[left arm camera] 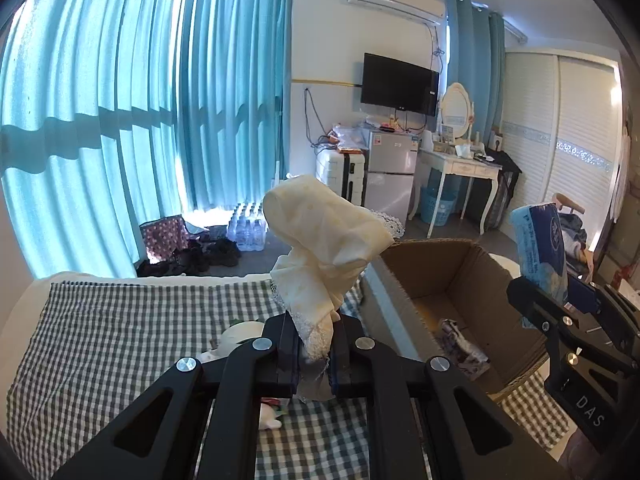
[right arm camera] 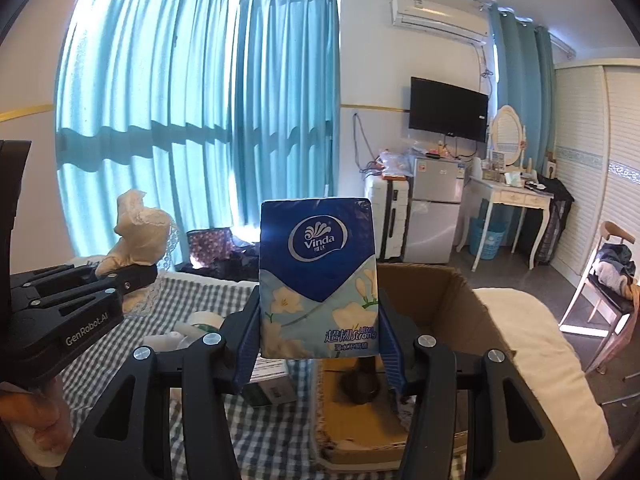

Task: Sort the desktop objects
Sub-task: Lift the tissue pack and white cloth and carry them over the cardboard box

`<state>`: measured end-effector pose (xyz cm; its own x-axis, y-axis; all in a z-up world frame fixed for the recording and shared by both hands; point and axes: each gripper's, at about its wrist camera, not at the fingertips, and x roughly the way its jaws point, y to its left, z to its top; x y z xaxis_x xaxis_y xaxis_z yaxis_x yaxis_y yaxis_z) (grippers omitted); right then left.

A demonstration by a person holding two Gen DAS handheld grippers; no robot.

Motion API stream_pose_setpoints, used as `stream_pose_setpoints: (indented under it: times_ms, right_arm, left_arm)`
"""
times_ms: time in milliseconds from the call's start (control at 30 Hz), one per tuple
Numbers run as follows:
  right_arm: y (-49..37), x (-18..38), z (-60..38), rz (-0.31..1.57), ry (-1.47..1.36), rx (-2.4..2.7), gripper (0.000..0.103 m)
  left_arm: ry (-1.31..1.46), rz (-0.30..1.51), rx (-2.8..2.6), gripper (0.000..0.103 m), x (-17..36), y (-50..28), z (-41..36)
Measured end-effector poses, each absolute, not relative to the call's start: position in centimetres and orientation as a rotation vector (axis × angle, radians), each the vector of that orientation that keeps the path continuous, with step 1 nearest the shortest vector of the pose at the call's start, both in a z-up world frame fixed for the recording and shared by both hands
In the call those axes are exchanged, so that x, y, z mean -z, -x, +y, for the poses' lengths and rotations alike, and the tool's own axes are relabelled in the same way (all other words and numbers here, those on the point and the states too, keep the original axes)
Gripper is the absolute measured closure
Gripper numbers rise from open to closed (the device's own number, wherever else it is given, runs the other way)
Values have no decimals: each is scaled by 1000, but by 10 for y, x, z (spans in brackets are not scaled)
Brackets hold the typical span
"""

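My left gripper is shut on a cream cloth with lace trim, held up above the checked bed cover; the same cloth shows at the left of the right wrist view. My right gripper is shut on a blue Vinda tissue pack, upright between the pads and above the near wall of an open cardboard box. In the left wrist view the tissue pack and right gripper hover at the right of the box, which holds a small patterned packet.
A tape roll, a small white box and white items lie on the checked cover. A dark object sits in the box. A chair stands right of the bed; a fridge, desk and curtains are beyond.
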<state>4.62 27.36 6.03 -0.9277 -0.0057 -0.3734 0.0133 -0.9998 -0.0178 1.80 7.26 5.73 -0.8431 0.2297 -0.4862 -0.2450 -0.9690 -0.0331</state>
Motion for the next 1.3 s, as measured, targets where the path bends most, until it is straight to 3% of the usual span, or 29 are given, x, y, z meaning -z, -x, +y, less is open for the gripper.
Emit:
stream_pose_setpoints:
  times_ms: [233,567,933,1067,1300]
  right_arm:
    - [-50,-70,311,-99,-598,3081,52]
    - [-56,-78,346,-45,-580,3196,52]
    - [-51,-68,405,-225,-616,3182,52]
    - [-36,-52,423,-289,-693,3161,52]
    - [-8,-25,429,-219,-915,3118,52]
  left_arm:
    - [724,63,-2786,93,-69,-14,112]
    - [736,116,-2717,93,-70,0,183]
    - [767,182,-2657,93,-50,19,253]
    - [794,198,-2638,93,-38,31,276]
    - [887,195,-2591,93,-5,49,299]
